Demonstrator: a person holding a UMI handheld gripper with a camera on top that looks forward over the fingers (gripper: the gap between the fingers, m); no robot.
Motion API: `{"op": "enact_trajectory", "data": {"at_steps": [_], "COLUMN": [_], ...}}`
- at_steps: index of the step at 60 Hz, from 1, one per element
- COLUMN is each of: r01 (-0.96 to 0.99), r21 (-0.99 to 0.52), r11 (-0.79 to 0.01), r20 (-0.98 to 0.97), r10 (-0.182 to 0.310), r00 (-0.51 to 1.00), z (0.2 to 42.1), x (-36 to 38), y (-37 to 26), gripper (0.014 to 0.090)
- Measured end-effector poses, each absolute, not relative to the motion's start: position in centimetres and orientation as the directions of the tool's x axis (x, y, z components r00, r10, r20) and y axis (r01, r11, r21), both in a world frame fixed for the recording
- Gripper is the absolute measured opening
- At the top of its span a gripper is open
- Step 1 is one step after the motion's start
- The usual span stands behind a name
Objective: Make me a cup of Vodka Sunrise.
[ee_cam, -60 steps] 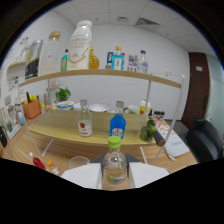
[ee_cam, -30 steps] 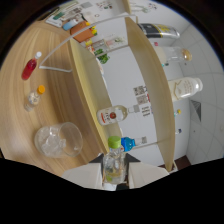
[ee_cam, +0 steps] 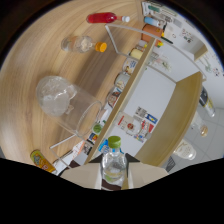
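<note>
Gripper (ee_cam: 114, 172) closed on a clear green-capped bottle (ee_cam: 113, 162) — presumably the vodka — tipped toward the ice-filled glass (ee_cam: 67, 105) just ahead on the wooden table (ee_cam: 35, 60), apparently to pour; red syrup bottle (ee_cam: 102, 18) and orange-capped bottle (ee_cam: 82, 44) lie beyond.

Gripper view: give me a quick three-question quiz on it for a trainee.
1. True or false: the gripper is shut on the green-capped bottle.
2. What is in the glass on the wooden table? A ice, B orange juice, C nothing.
3. Fill in: the small bottle beyond the glass has an ___ cap.
Key: 1 true; 2 A; 3 orange.
</note>
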State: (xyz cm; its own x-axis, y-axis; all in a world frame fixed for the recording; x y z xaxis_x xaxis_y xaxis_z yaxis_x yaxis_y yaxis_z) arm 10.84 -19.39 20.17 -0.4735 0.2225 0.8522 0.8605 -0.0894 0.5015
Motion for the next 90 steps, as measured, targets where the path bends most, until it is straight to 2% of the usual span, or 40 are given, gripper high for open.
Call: {"op": "enact_trajectory", "data": {"at_steps": [10, 20, 26, 33, 40, 49, 53, 65, 79, 90], "r01": [0.851, 0.925, 0.982, 0.939, 0.727, 0.362, 0.231, 0.031, -0.013, 0.001], "r21": [0.521, 0.368, 0.132, -0.298, -0.669, -0.922, -0.963, -0.967, -0.926, -0.897], "r11": [-0.064, -0.100, -0.136, -0.174, -0.157, -0.141, -0.138, -0.253, -0.377, -0.442], "r20": [0.837, 0.914, 0.979, 0.939, 0.723, 0.355, 0.224, 0.020, -0.031, -0.032], "r10": [0.234, 0.220, 0.172, 0.126, 0.088, 0.075, 0.062, 0.048, 0.040, 0.067], "r00": [-0.494, -0.340, -0.108, 0.321, 0.685, 0.932, 0.973, 0.999, 0.999, 0.997], "z": [19.8, 20.9, 23.4, 26.2, 27.9, 27.0, 25.6, 17.8, 9.3, 5.4], "x": [10.4, 10.3, 9.9, 9.9, 10.0, 11.0, 11.7, 13.6, 15.1, 14.7], "y": [-19.5, -19.9, -20.5, -21.7, -22.3, -22.4, -22.2, -20.7, -19.4, -19.4], "gripper": [0.0348, 0.0348, 0.0349, 0.0350, 0.0351, 0.0352, 0.0352, 0.0351, 0.0350, 0.0351]}}
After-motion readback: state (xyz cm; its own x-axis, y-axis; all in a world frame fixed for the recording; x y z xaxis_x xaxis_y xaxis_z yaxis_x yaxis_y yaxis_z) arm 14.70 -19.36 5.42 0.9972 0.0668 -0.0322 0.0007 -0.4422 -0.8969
